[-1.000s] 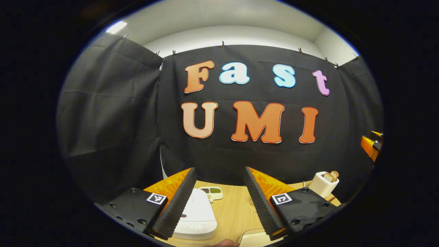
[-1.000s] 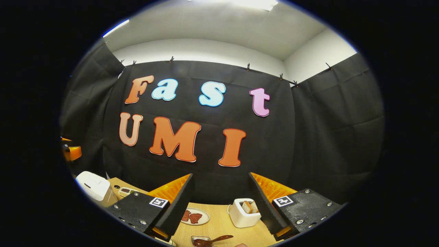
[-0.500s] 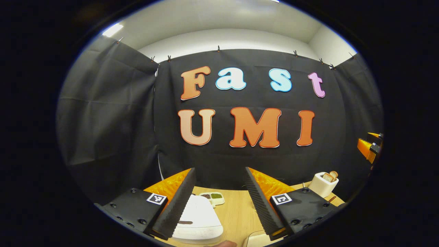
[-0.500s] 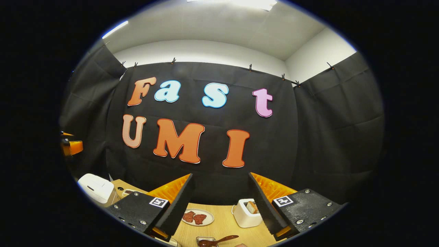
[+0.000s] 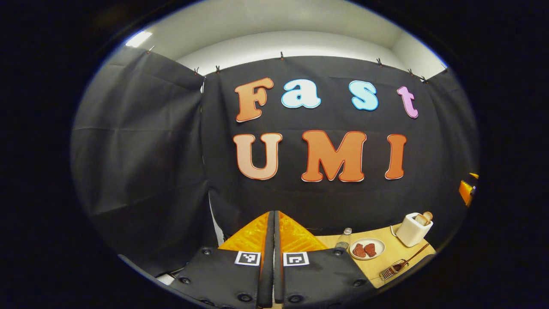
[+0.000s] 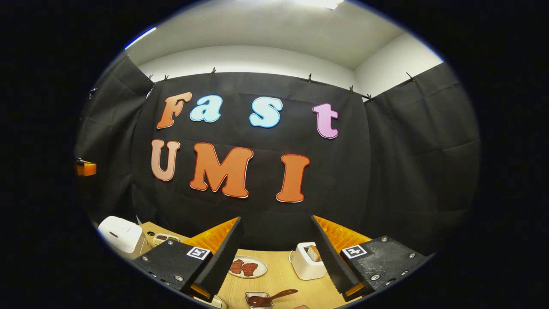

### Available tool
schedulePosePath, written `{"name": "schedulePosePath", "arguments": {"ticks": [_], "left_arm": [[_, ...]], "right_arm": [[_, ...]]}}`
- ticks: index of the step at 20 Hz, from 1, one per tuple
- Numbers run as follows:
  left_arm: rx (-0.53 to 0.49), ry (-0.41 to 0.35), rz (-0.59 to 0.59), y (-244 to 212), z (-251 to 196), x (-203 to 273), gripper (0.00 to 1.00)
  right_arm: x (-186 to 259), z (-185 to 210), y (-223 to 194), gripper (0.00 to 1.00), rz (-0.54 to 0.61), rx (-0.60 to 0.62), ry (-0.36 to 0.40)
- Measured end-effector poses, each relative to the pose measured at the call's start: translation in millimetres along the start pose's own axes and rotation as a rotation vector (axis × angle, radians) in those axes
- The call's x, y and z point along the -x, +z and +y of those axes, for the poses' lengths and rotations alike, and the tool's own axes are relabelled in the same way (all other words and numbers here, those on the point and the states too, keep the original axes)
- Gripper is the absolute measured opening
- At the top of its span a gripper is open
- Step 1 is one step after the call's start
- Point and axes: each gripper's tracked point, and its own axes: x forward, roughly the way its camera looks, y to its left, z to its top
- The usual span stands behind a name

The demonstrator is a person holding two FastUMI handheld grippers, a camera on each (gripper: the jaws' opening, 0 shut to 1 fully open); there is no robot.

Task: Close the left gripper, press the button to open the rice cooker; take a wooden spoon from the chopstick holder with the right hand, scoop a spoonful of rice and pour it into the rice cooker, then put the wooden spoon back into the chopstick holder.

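**Left gripper closed, right gripper wide open, spoon untouched**

Left gripper (image 5: pixel 273 214): fingers pressed together, nothing between them, held above the worktop (image 5: pixel 381 264). Right gripper (image 6: pixel 276 221): fingers spread wide, empty. Rice cooker (image 6: pixel 120 234), lid down, at 8 o'clock in right gripper view. White chopstick holder (image 6: pixel 305 262) at 6 o'clock between the right fingers, wooden utensils standing in it. Plate (image 6: pixel 246 267) left of the holder; small glass dish with brown spoon (image 6: pixel 261 299) nearer the camera.

Each gripper (image 5: pixel 274 240) (image 6: pixel 274 253) has dark screwed plates behind its fingers (image 6: pixel 223 257), each bearing a small square black-and-white marker (image 5: pixel 248 258), beside ribbed orange backing.
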Motion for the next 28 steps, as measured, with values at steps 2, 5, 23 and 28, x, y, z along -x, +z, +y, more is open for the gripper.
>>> {"name": "schedulePosePath", "arguments": {"ticks": [2, 5, 23, 28], "left_arm": [[0.050, -0.002, 0.095, -15.4, 9.0, -13.4, 0.08], [0.163, -0.031, 0.328, -63.3, 20.2, -31.1, 0.05], [0.320, -0.016, 1.029, -265.4, 48.1, -37.2, 0.05], [0.347, -0.007, 1.040, -276.7, 53.5, -42.6, 0.05]], "right_arm": [[3.3, -6.7, -1.6, 0.96, 0.003, 0.006, -0.016], [9.2, -18.3, -4.7, 0.96, 0.011, 0.016, -0.043], [31.6, -53.7, -44.4, 0.96, 0.114, 0.024, -0.166], [29.1, -47.0, -54.9, 0.96, 0.141, 0.028, -0.155]]}}
